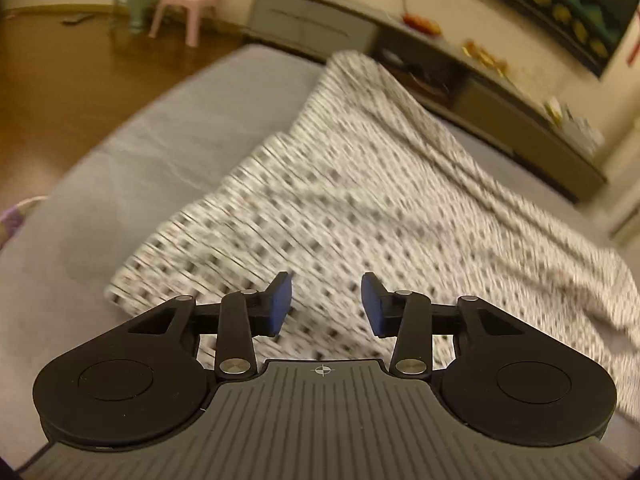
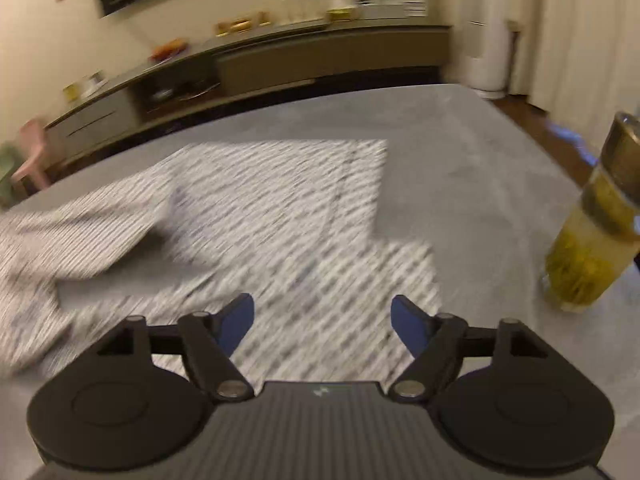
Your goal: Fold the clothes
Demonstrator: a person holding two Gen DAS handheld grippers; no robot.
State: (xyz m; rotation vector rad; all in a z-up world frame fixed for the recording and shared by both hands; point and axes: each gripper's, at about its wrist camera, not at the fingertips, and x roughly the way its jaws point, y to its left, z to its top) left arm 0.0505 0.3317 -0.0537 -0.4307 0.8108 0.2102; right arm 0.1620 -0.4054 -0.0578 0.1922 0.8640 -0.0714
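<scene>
Patterned garment lies spread on the grey table, one part lapped over. Left gripper and right gripper hover above it, jaws wide, holding nothing. Looks mid-fold or done; can't tell which.

1. The garment is lying spread across the middle of the grey table, covering the ground from 9 to 12 o'clock of the right gripper.
2. Bare table is lying open at 1 to 2 o'clock.
3. A glass bottle is standing upright at 3 o'clock, near the table edge, blocking a sideways sweep.
4. In the left wrist view, bare table is stretching from 9 to 11 o'clock of the left gripper.
5. The garment is filling 12 to 3 o'clock.
</scene>
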